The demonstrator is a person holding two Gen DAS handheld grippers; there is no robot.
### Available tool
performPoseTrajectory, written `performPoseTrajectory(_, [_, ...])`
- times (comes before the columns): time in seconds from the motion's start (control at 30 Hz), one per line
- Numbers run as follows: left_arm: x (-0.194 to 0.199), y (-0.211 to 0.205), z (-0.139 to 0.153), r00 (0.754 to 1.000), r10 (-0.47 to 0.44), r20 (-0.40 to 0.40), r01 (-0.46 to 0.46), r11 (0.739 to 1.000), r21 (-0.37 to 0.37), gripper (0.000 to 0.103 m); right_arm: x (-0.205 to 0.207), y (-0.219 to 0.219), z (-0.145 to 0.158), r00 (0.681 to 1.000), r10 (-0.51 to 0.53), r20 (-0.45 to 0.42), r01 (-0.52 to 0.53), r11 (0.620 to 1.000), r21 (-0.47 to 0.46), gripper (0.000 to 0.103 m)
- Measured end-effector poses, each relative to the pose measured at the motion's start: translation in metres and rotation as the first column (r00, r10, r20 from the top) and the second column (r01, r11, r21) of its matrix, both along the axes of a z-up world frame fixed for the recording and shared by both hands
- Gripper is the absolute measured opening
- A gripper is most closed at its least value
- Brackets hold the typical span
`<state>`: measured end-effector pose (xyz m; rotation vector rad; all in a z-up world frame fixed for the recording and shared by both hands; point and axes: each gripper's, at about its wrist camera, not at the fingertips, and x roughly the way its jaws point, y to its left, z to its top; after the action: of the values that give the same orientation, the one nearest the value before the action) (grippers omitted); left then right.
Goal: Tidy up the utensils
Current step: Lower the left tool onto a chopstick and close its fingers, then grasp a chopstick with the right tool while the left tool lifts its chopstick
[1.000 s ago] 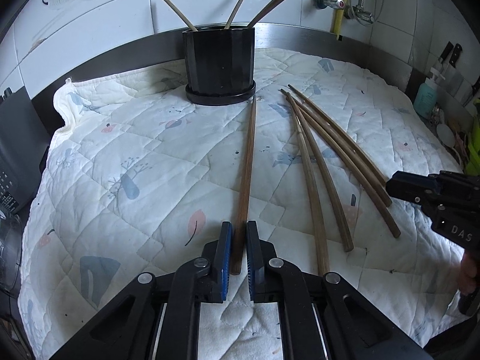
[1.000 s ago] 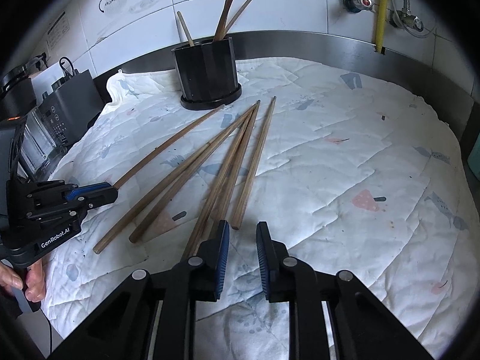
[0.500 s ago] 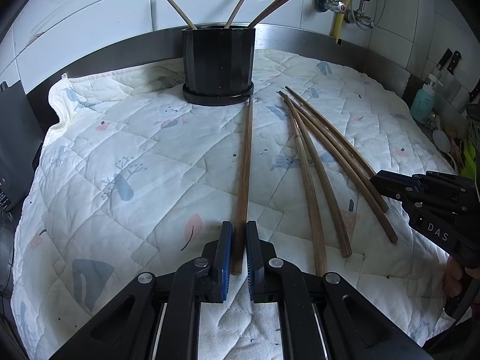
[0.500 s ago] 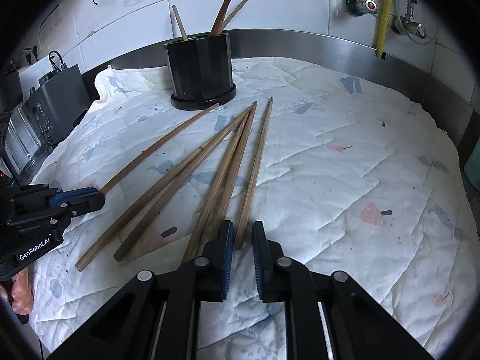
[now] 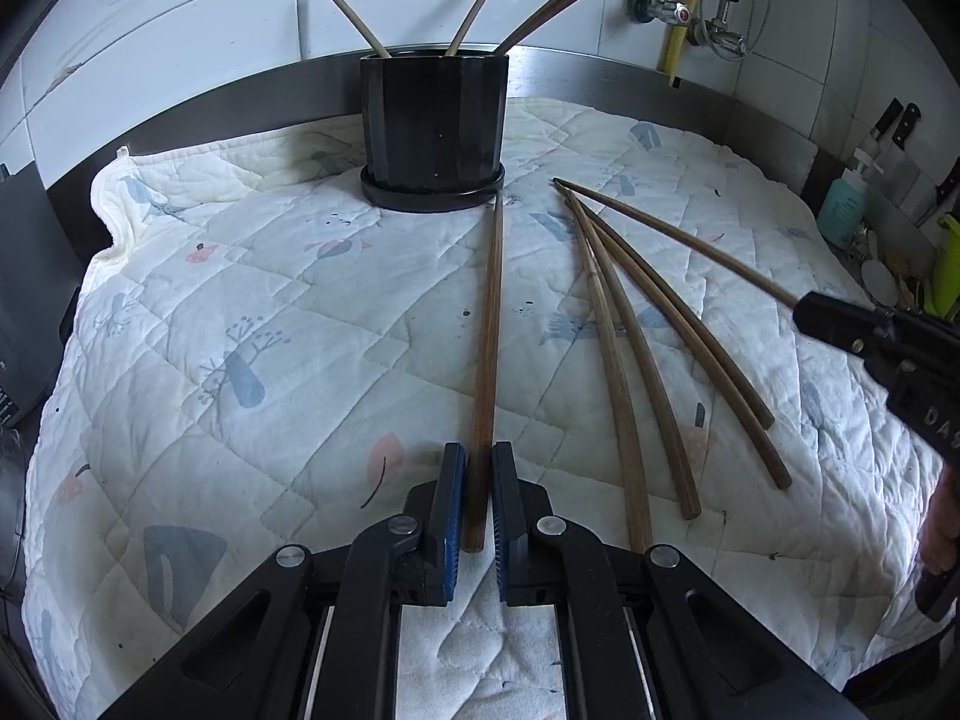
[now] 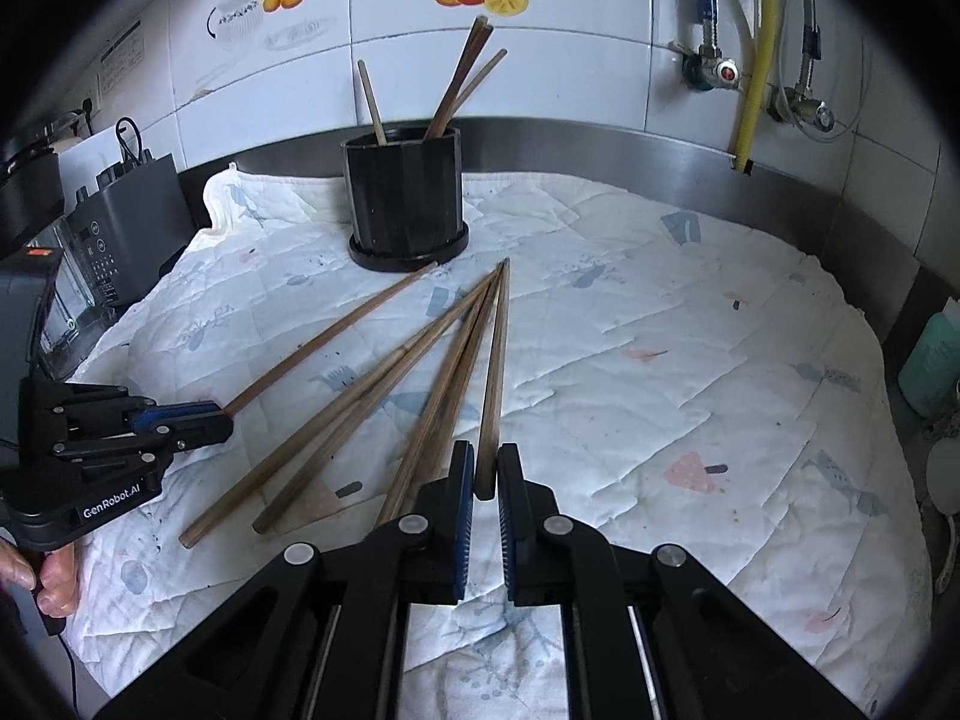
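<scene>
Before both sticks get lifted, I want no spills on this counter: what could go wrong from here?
1. The left tongs and right tongs each pinch a long brown wooden chopstick at its very end, so either may swing or slip.
2. The right one lies close beside loose chopsticks and might drag them.
3. The black ribbed utensil holder already holds leaning sticks; a hard insertion could tip it.

bright daylight | soft shadows | sharp ctr | fisheye-warped, dark corners

Matt brown wooden chopsticks [image 5: 618,354] lie on a soft quilted cloth [image 5: 270,312]. The holder [image 5: 433,120] looks like matt black ribbed plastic. Glossy white tiles [image 6: 570,84] back a brushed steel rim [image 6: 660,156].
</scene>
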<state>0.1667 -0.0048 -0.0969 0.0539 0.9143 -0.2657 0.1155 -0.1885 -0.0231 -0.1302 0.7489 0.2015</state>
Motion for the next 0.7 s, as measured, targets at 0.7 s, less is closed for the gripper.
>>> performPoseTrajectory(0.7, [0.018, 0.002, 0.113, 0.97, 0.007, 0.242, 0.004, 0.999, -0.042, 0.008, 0.024, -0.008, 0.083, 0.981, 0.031, 0.189, -0.035, 0.999, 0.02, 0.01])
